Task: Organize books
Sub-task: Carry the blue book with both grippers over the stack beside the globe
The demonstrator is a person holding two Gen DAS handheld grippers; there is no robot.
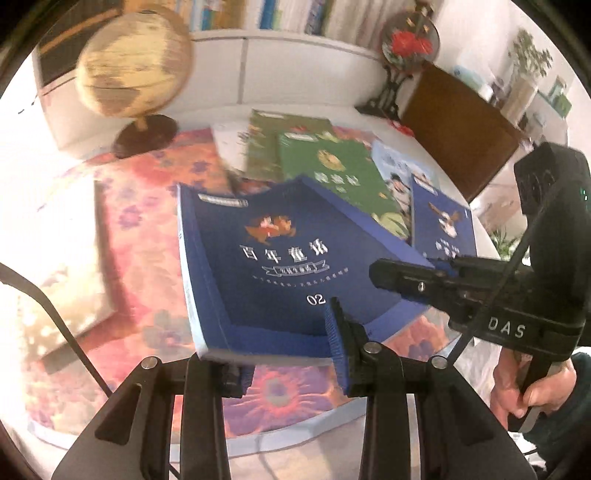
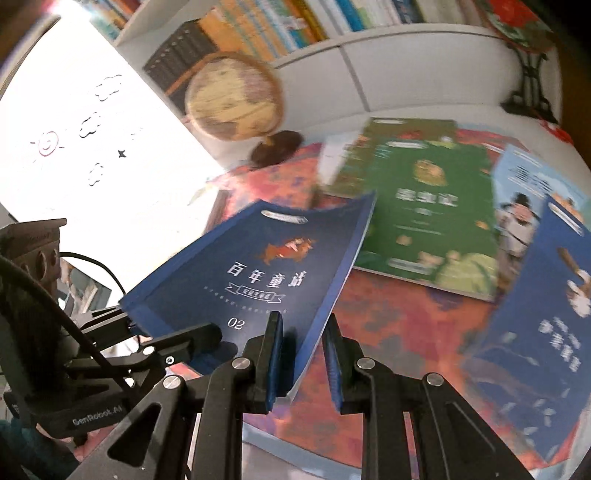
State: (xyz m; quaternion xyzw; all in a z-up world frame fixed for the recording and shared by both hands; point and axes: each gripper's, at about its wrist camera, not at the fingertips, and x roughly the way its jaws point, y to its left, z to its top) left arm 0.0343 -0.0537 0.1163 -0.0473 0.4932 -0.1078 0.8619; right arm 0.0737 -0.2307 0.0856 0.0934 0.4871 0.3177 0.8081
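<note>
Landmark = the dark blue book marked "02" (image 1: 280, 258), held up off the counter (image 1: 140, 236), tilted, cover up, carried between both grippers.

Far left of the book, in left wrist view: a globe (image 1: 133, 62) on a dark round base, standing at the back edge of the floral cloth (image 1: 155, 206). Nearer left of the book, a pale flat rectangular thing (image 1: 70, 266) lies on the cloth; too washed out to name.

At the book's near edge, the left gripper (image 1: 288, 350): jaws clamped on that bottom edge, one blue pad (image 1: 334, 332) visible against the cover by the "02".

At the book's right edge, the right gripper (image 2: 303, 354): jaws nearly closed, pinching the cover/page edge at the lower right corner. A hand (image 1: 532, 387) grips its handle, lower right.

Behind & right of the book, flat on the cloth: green book (image 2: 424, 218) overlapping another green one (image 2: 402, 133), then a light blue book w/ a cartoon figure (image 2: 524, 206), then a second dark blue book (image 2: 543, 332) farthest right.

Bookshelf (image 2: 280, 26) w/ rows of spines behind it all.
</note>
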